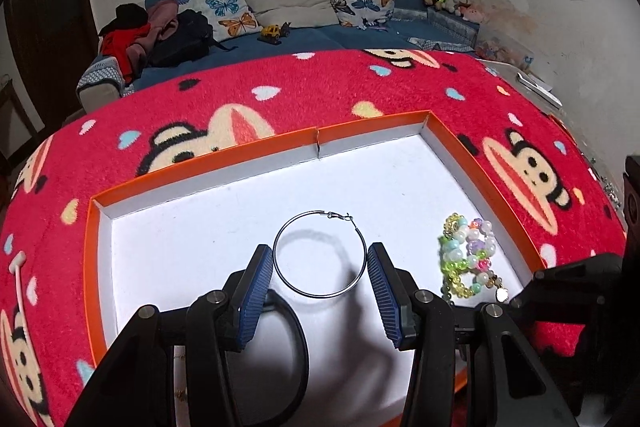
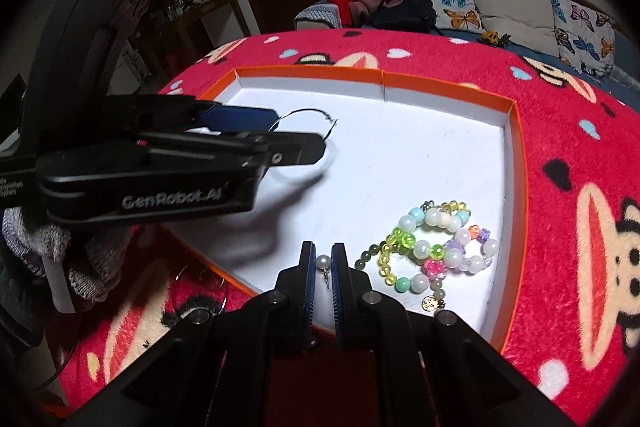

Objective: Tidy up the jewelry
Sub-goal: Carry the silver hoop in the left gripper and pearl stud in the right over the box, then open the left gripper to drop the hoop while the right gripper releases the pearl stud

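Note:
A thin silver hoop earring (image 1: 320,296) spans the gap between the blue pads of my left gripper (image 1: 319,255), which is shut on it. It hangs above the white floor of the orange-rimmed tray (image 1: 224,163) and casts a shadow there. In the right wrist view the left gripper (image 2: 300,133) reaches in from the left with the hoop earring (image 2: 305,111) at its tip. My right gripper (image 2: 323,251) is shut on a small pearl stud earring (image 2: 323,262) over the tray's (image 2: 520,163) near edge. Colourful beaded bracelets (image 1: 468,255) (image 2: 436,247) lie inside the tray to the right.
A red monkey-print blanket (image 1: 320,87) covers the table under the tray. Thin wire hoops (image 2: 202,279) lie on the blanket just outside the tray's near-left edge. A gloved hand (image 2: 48,247) holds the left gripper. A blue sofa (image 1: 304,39) with cushions stands behind the table.

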Motion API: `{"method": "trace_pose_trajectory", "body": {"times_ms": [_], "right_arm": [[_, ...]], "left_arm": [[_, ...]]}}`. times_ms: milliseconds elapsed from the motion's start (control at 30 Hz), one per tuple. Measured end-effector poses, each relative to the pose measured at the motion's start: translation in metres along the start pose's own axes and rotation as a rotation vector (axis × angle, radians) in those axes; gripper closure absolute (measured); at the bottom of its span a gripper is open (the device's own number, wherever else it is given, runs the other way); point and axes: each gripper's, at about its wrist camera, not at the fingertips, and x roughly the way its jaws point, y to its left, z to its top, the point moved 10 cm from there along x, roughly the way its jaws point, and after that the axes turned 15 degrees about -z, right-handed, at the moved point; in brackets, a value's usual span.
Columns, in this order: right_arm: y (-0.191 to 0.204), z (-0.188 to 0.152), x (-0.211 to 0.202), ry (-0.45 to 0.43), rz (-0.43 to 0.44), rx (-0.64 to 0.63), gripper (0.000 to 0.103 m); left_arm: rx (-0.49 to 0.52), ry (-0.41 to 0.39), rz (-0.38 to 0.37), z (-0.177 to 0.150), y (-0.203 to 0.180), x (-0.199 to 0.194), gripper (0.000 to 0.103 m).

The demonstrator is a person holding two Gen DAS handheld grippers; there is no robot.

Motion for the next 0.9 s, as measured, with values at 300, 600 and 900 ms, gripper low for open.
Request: {"method": "trace_pose_trajectory", "body": {"times_ms": [300,600,900], "right_arm": [[-0.003,-0.002,0.002,0.013,0.004,0.013,0.093],[-0.004,-0.001,-0.001,0.002,0.021,0.022,0.092],[-0.018,0.008,-0.037,-0.073,-0.009,0.044,0.08]], "left_arm": [[0.021,0.02,0.015,0.003,0.001,0.013,0.051],[0.016,0.028,0.012,0.004,0.001,0.017,0.048],[0.035,-0.02,0.015,0.007,-0.012,-0.022,0.048]]}}
